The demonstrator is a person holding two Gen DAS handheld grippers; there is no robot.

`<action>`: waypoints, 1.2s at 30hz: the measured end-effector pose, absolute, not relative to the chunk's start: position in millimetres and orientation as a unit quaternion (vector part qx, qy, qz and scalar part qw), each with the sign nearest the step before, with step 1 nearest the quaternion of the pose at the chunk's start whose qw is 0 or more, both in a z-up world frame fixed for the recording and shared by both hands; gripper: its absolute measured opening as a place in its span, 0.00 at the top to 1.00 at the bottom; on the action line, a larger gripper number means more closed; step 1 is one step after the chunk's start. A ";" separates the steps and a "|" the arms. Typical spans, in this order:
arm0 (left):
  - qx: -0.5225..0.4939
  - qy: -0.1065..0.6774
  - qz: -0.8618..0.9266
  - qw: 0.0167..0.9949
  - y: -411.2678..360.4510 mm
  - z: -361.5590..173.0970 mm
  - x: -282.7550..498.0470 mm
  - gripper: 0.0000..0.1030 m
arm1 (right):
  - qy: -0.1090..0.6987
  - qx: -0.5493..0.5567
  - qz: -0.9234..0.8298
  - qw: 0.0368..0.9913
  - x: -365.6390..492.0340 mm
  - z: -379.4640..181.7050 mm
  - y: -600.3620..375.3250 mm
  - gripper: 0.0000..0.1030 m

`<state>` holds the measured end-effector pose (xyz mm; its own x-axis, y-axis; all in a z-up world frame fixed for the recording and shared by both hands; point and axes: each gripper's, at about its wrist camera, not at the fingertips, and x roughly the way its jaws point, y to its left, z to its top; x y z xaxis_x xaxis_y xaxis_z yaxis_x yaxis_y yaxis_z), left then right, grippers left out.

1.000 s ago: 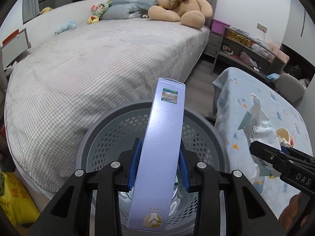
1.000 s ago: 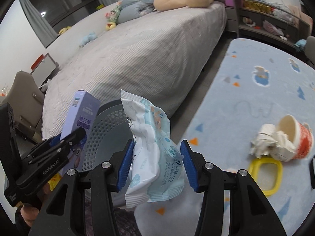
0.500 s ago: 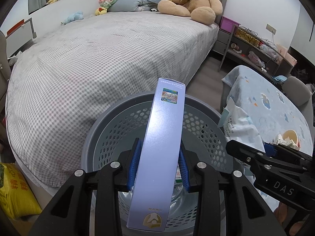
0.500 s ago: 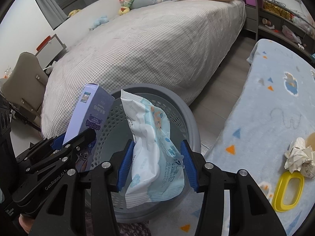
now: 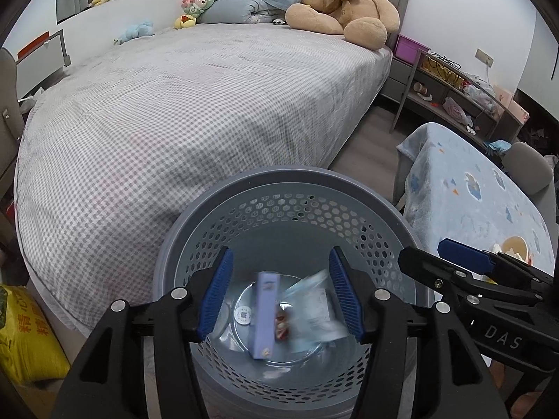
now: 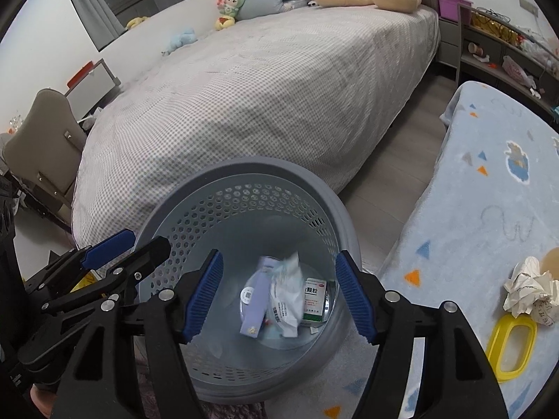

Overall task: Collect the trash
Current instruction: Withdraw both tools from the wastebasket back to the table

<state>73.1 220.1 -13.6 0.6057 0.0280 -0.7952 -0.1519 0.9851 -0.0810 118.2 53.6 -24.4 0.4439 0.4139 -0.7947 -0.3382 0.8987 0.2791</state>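
While tongs open, purple box lengthwise in basket, label end nearest

A grey perforated basket is set on the wooden floor beside the bed; a purple box, a white wipes packet and a green-and-white carton are seen at its bottom; a teddy bear, folded bedding and small plush toys are laid on the checked bedspread; crumpled paper and a yellow ring are left on the blue patterned blanket.
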 end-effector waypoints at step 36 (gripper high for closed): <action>-0.056 0.429 0.056 0.900 212.1 -9.1 73.6 0.40 | 0.480 0.053 0.195 0.853 104.4 -26.2 35.2 0.34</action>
